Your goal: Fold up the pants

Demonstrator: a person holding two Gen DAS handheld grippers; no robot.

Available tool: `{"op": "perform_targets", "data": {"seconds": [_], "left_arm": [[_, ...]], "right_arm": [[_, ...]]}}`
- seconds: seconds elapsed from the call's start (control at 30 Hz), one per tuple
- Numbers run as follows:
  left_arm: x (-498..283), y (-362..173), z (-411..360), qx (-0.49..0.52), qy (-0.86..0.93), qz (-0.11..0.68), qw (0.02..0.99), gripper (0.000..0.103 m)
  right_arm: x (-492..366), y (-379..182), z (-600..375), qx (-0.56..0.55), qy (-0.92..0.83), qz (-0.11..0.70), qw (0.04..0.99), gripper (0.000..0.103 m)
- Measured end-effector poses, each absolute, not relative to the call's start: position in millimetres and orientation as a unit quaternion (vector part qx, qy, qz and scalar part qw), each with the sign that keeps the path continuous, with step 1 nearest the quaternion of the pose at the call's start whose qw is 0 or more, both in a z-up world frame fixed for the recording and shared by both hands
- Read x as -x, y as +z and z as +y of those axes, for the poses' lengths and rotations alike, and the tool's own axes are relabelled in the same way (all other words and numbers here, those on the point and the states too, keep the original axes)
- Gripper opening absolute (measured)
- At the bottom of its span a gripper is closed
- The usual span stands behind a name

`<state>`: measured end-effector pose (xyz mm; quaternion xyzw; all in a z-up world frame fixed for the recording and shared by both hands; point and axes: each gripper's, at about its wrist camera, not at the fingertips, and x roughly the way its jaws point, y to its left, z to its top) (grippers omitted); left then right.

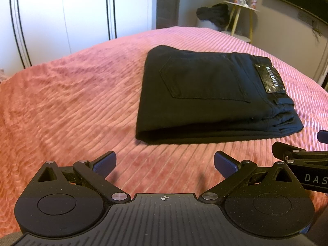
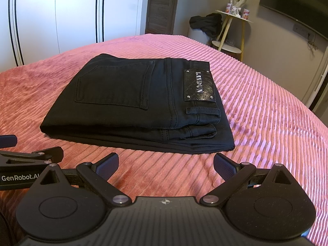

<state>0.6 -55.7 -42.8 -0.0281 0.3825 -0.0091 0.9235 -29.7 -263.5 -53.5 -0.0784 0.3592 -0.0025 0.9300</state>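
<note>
Black pants (image 2: 131, 104) lay folded in a stack on the pink bed (image 2: 266, 106). My left gripper (image 1: 165, 164) and right gripper (image 2: 166, 165) hovered just before them, both wide apart, holding nothing.

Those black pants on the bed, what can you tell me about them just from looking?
The black pants look like denim, folded into a flat, layered rectangle. On top show a stitched back pocket, a belt loop and a dark embossed brand patch with metal corner studs. They lie on the pink ribbed bedspread, waistband toward the right. Nothing else touches them; both grippers sit short of them, fingers apart.
</note>
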Motion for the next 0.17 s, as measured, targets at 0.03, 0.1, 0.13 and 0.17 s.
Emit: {"op": "perform_targets", "data": {"seconds": [0.03, 0.1, 0.13, 0.17], "left_arm": [[-0.8, -42.8, -55.8, 0.028, -0.009, 0.383, 0.923, 0.103], [-1.0, -42.7, -55.9, 0.028, -0.009, 0.385, 0.923, 0.103], [-1.0, -42.6, -56.0, 0.028, -0.009, 0.385, 0.923, 0.103], [-1.1, -42.6, -55.9, 0.028, -0.009, 0.385, 0.923, 0.103]], "right_arm": [[29.7, -53.3, -263.4, 0.078, -0.003, 0.359, 0.93, 0.099], [29.7, -53.3, -263.4, 0.078, -0.003, 0.359, 0.93, 0.099], [29.7, -53.3, -263.4, 0.078, -0.003, 0.359, 0.93, 0.099], [29.5, -53.3, -263.2, 0.078, -0.003, 0.359, 0.93, 0.099]]}}
